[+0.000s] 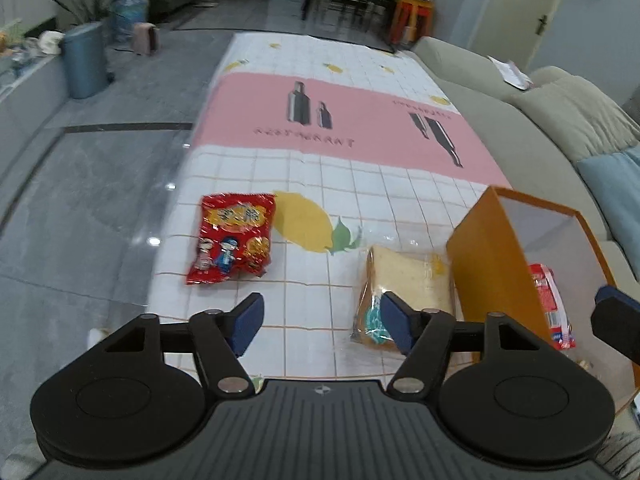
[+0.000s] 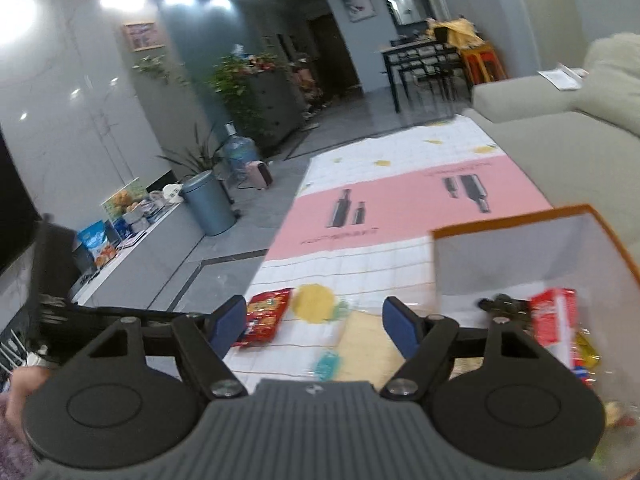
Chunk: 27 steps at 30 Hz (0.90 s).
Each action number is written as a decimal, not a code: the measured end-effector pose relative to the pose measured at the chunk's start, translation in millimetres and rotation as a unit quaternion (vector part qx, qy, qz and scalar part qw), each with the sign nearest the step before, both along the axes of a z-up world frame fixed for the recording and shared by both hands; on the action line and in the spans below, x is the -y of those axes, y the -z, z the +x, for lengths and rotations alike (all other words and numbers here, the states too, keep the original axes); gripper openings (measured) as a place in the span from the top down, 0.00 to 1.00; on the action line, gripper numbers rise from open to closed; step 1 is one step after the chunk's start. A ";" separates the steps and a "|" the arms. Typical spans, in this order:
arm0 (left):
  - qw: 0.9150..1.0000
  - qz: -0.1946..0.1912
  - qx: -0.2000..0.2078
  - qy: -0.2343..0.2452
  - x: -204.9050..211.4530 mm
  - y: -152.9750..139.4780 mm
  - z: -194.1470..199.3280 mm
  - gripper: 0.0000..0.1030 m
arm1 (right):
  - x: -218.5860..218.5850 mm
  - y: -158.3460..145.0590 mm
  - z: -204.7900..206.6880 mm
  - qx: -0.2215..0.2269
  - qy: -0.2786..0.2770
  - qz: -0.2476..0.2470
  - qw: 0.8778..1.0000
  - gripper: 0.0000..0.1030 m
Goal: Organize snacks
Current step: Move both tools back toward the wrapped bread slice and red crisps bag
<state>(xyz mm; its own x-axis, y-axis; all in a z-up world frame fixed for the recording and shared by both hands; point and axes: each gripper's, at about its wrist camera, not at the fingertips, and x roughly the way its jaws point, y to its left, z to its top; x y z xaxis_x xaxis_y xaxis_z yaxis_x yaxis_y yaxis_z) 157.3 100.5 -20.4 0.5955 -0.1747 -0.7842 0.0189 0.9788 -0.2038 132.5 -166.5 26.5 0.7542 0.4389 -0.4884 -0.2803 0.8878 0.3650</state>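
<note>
A red snack bag lies on the tablecloth, ahead and left of my left gripper, which is open and empty. A clear-wrapped bread slice lies by its right finger, against an orange box. The box holds a red-and-white packet. My right gripper is open and empty, raised above the table. In its view the red bag, the bread, the box and the packet inside show. Its finger also shows in the left wrist view at the box.
A checked and pink tablecloth covers the long table. A grey sofa runs along the right. A blue bin and a water jug stand on the floor to the left.
</note>
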 end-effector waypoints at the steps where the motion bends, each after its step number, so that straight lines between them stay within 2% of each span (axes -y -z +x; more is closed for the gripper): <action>1: 1.000 -0.013 -0.004 0.018 -2.4 9.6 4.8 0.29 | -9.3 3.7 2.1 -0.003 0.007 -0.012 1.000 0.29; 3: 0.998 -0.034 -0.022 0.047 -4.4 26.1 12.9 0.39 | -22.0 13.0 8.2 -0.018 0.014 -0.035 0.999 0.31; 4: 0.997 -0.041 -0.030 0.055 -3.3 32.8 17.8 0.40 | -26.4 18.8 12.6 -0.030 0.013 -0.045 0.998 0.33; 6: 0.997 -0.046 -0.034 0.058 -2.1 43.7 26.4 0.40 | -28.9 29.5 18.5 -0.045 0.012 -0.054 0.997 0.34; 8: 0.998 -0.042 -0.036 0.041 1.9 53.8 36.6 0.40 | -25.9 38.4 24.0 -0.055 0.017 -0.051 0.997 0.34; 11: 0.994 -0.066 -0.075 0.039 9.0 72.3 55.4 0.40 | -21.2 48.1 28.0 -0.065 0.021 -0.046 0.997 0.35; 13: 0.992 -0.060 -0.105 0.046 15.7 82.1 67.0 0.40 | -18.9 52.7 30.2 -0.070 0.020 -0.046 0.996 0.35; 14: 0.991 -0.064 -0.108 0.049 16.5 84.6 70.0 0.38 | -18.1 53.7 31.0 -0.072 0.019 -0.046 0.996 0.35; 16: 0.990 -0.084 -0.103 0.048 17.2 86.1 73.0 0.54 | -17.0 53.1 29.9 -0.070 0.015 -0.045 0.996 0.35; 17: 0.988 -0.102 -0.105 0.050 16.8 86.0 73.5 0.75 | -16.1 52.8 31.0 -0.068 0.014 -0.044 0.997 0.35; 18: 0.985 -0.124 -0.110 0.055 16.3 85.0 73.5 0.87 | -14.8 52.4 31.6 -0.068 0.013 -0.043 0.997 0.35; 19: 0.984 -0.124 -0.114 0.050 17.3 83.2 73.8 0.88 | -13.6 52.0 33.1 -0.068 0.012 -0.042 0.997 0.35; 21: 0.987 -0.103 -0.110 0.058 23.0 78.6 71.4 0.97 | -12.7 51.8 35.1 -0.068 0.007 -0.040 0.997 0.35; 23: 0.989 -0.093 -0.098 0.064 26.4 72.5 68.0 0.98 | -15.6 53.7 36.2 -0.073 -0.004 -0.047 0.996 0.35; 26: 0.987 -0.117 -0.088 0.063 18.6 65.2 63.3 0.98 | -28.9 61.5 32.1 -0.082 -0.030 -0.082 0.993 0.35; 27: 0.987 -0.124 -0.086 0.060 16.0 61.9 61.9 0.98 | -34.7 64.0 28.0 -0.076 -0.032 -0.096 0.992 0.31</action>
<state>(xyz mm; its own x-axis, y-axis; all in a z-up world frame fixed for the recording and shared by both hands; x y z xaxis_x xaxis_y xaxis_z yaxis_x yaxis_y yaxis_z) 219.2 84.5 -82.3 0.4203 -0.4348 -0.7964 0.0760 0.8915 -0.4466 160.4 -131.9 -37.5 0.6389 0.3709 -0.6739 -0.2926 0.9274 0.2330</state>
